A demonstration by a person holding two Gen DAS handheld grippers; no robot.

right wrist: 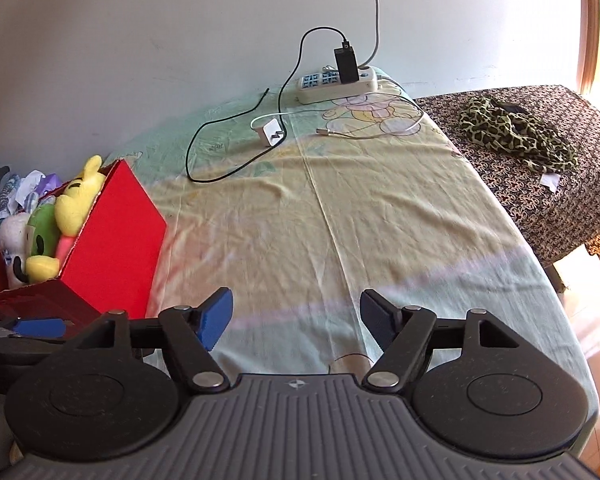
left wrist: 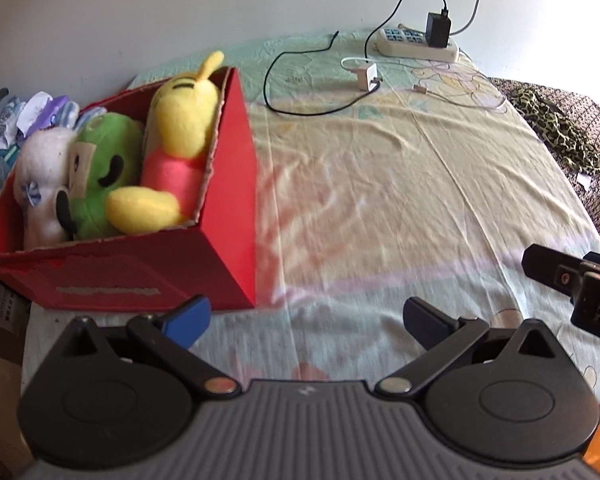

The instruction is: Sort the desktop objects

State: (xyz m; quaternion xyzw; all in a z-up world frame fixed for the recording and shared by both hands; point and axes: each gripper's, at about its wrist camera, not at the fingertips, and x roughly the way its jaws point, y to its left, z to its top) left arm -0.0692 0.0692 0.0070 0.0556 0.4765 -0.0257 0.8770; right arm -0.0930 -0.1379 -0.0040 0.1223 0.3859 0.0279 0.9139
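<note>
Toys fill the red box at the sheet's left edge: a yellow plush, a green one and a white one, packed side by side. Left gripper and right gripper both hover over the sheet, jaws spread, holding nothing. A power strip lies far back.

A white power strip lies at the far edge of the bed sheet, against the wall. A black adapter is plugged into it, its black cable looping over the sheet left of the strip. A white charger lies just before the strip, a white cable beside it. Right of the strip, a camouflage cloth rests on a brown patterned cover.
</note>
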